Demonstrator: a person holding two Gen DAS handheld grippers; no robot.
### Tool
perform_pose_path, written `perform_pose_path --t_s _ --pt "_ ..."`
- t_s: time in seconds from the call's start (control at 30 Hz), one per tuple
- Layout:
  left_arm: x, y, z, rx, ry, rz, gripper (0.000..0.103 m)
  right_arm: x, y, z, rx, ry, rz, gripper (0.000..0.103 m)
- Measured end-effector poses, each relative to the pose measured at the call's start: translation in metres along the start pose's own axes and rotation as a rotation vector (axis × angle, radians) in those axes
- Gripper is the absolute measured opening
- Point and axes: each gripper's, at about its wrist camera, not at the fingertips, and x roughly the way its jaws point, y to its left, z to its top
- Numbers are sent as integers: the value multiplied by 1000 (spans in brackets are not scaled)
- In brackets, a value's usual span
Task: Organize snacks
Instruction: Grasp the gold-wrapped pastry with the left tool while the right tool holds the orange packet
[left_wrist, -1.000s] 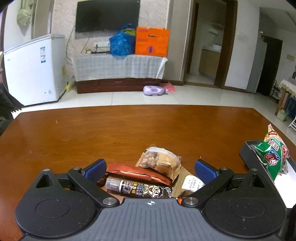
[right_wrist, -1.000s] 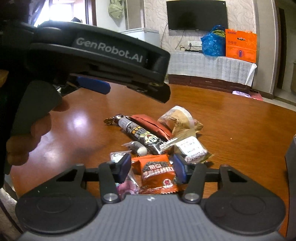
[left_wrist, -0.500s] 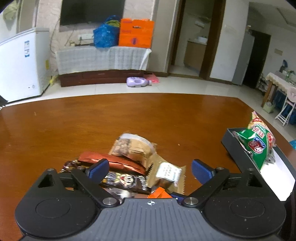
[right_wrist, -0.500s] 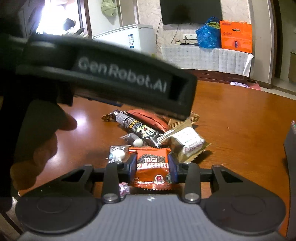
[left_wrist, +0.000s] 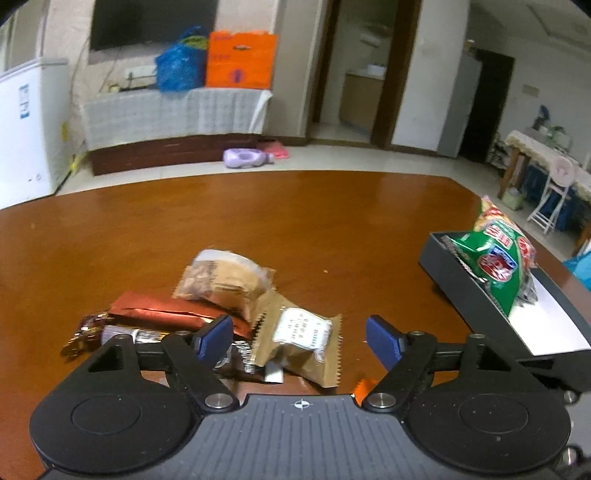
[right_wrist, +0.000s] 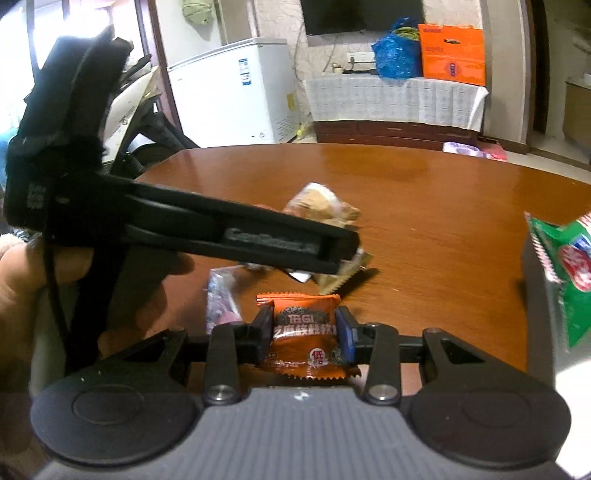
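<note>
Several snack packets lie in a heap on the brown table (left_wrist: 332, 221). My left gripper (left_wrist: 299, 339) hangs low over them. Its jaws are closing around a tan packet with a white label (left_wrist: 299, 332), and the blue pads (left_wrist: 384, 341) stand clear of it. A clear packet of nuts (left_wrist: 225, 277), a red-brown bar (left_wrist: 159, 314) and a dark stick packet (left_wrist: 147, 336) lie beside it. My right gripper (right_wrist: 304, 334) is shut on an orange packet (right_wrist: 306, 314), held just above the table. The left gripper's black body (right_wrist: 258, 240) crosses the right wrist view, with a hand (right_wrist: 22, 266) on it.
A black box with a white floor (left_wrist: 461, 280) stands at the table's right edge and holds a green snack bag (left_wrist: 495, 258). A clear packet with pink sweets (right_wrist: 221, 302) lies left of the orange one. Beyond the table are a white freezer (right_wrist: 236, 92) and a covered cabinet (left_wrist: 173, 110).
My left gripper moved right and down over the heap, and its jaws narrowed around the tan packet. My right gripper closed on the orange packet and raised it a little.
</note>
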Motion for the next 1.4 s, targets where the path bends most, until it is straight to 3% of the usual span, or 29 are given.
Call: perform_pose_path --t_s 0.13,0.33,0.43,0.9,1.03,1.17,1.4 --pt "8 -11 -5 56 14 -7 65 -1 -19 0 58 13 -15 37" --pt "15 -24 -10 138 17 37 62 4 -24 2 47 23 -27 38" --pt "13 -27 -10 140 -14 38 62 3 -25 2 40 23 -27 38" --pt "24 -24 -9 142 15 64 60 -1 -16 -10 13 32 -15 38" --pt "28 -27 -10 168 29 99 48 0 -14 -13 -1 28 -30 38" --pt "28 -26 -10 171 40 74 41 -1 -9 -17 -45 17 -41 38" --pt "23 -24 -12 180 36 69 39 -2 -2 -23 -134 -17 -79 38"
